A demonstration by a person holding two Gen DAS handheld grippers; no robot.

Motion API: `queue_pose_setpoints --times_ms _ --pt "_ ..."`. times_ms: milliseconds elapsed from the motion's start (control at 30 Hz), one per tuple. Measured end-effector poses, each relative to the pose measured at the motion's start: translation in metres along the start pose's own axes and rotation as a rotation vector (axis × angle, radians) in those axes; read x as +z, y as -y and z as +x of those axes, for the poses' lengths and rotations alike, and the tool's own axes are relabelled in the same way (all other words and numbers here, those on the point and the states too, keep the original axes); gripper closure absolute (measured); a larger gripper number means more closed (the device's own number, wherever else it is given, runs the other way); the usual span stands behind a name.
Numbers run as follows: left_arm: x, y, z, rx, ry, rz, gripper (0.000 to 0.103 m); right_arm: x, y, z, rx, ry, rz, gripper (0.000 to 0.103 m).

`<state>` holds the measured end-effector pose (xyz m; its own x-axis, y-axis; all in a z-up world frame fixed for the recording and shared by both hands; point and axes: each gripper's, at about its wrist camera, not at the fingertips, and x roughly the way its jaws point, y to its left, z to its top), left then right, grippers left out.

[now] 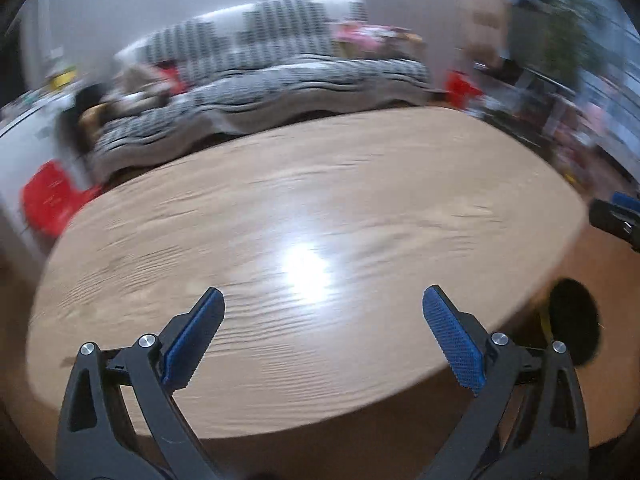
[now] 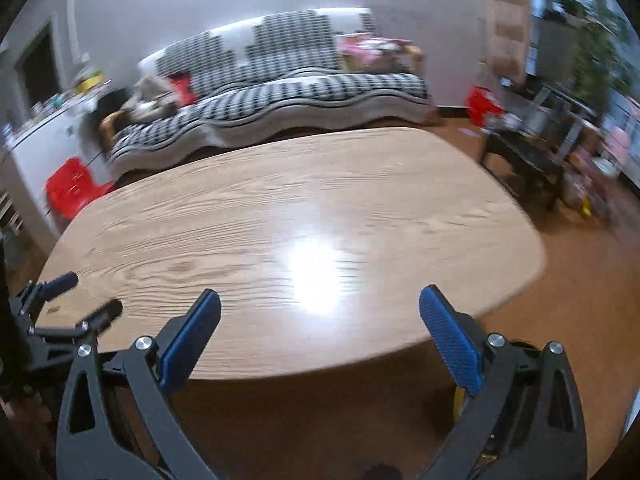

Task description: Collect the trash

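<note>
Left gripper (image 1: 323,298) spread wide above near edge of table (image 1: 280,200), nothing between blue pads (image 1: 454,340). Right gripper (image 2: 320,300) likewise gaping, empty, over same table. No trash distinguishable in either view. Beside table at right, dark round bin (image 1: 574,326) on floor. Beyond, checkered sofa (image 2: 280,92), red stool (image 2: 70,188).

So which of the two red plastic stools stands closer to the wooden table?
The red stool left of the sofa, by the table corner. The other red stool stands farther back, right of the sofa.
</note>
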<state>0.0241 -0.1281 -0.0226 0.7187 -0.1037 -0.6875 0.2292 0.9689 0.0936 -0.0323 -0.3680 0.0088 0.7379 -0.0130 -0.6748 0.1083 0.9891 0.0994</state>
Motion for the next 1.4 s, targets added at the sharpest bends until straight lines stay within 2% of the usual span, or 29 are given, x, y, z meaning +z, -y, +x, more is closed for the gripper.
queue_pose_setpoints --times_ms 100,233,367,467,800,1400 --pt "-0.006 -0.042 -0.002 0.019 -0.034 -0.052 0.006 0.004 -0.05 0.017 0.039 -0.022 -0.066 0.007" --pt "-0.016 -0.09 -0.01 0.065 -0.045 -0.106 0.006 0.006 -0.091 0.035 0.058 -0.042 -0.122 0.007" --pt "-0.019 -0.116 -0.01 0.099 -0.063 -0.126 0.007 0.003 -0.112 0.049 0.054 -0.063 -0.151 0.007" --pt "-0.018 -0.131 -0.008 0.092 -0.07 -0.156 0.007 -0.002 -0.12 0.057 0.054 -0.079 -0.148 0.007" --pt "-0.016 -0.13 -0.01 0.085 -0.049 -0.183 0.007 -0.005 -0.121 0.065 0.055 -0.088 -0.148 0.007" --pt "-0.017 -0.117 -0.003 0.074 -0.057 -0.17 0.007 -0.003 -0.112 0.06 0.062 -0.086 -0.143 0.007"
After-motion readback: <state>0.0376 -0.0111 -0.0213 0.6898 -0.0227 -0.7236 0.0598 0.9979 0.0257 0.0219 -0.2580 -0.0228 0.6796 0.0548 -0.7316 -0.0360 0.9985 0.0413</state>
